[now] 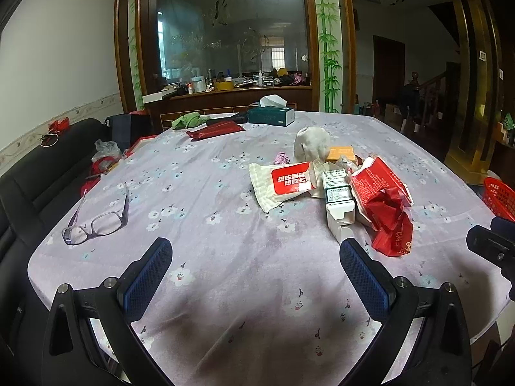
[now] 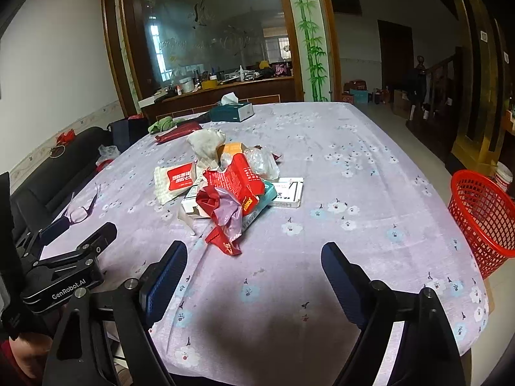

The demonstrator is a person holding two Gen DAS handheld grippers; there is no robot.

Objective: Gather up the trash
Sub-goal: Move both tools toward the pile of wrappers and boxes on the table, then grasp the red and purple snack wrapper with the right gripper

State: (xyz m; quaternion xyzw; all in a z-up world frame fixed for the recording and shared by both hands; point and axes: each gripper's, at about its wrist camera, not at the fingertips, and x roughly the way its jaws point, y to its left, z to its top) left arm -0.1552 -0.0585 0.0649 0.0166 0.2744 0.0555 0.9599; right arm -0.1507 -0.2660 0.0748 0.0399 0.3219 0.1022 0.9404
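nothing looks collected yet, as far as i can judge: the heap of wrappers and boxes sits in the middle of the round table under its lilac flowered cloth (image 2: 354,167), and the red plastic mesh basket (image 2: 482,218) stands on the floor just off the table's right edge, with nothing inside that i can see (its bottom is hidden from here). the left tongs (image 1: 256,257) and the right tongs (image 2: 254,257) both hover over the near side of the table, spread wide and holding nothing.

in the heap: a crumpled red foil wrapper (image 2: 222,212) nearest the tongs, a torn red carton (image 2: 239,173) behind it, a white pouch with a red label (image 1: 283,183), a small white box with its flap open (image 1: 339,217), a flat white box (image 2: 288,191), a grey crumpled cloth (image 1: 312,143). all of it is left to move, i'd say.

the purple-framed glasses (image 1: 96,222) and the dark green tissue box (image 1: 271,115) lie well apart from the heap, probably not trash.

the pouch label carries white chinese characters, too blurred to read surely; the left tongs' body reads "genrobot.ai" in the right wrist view.
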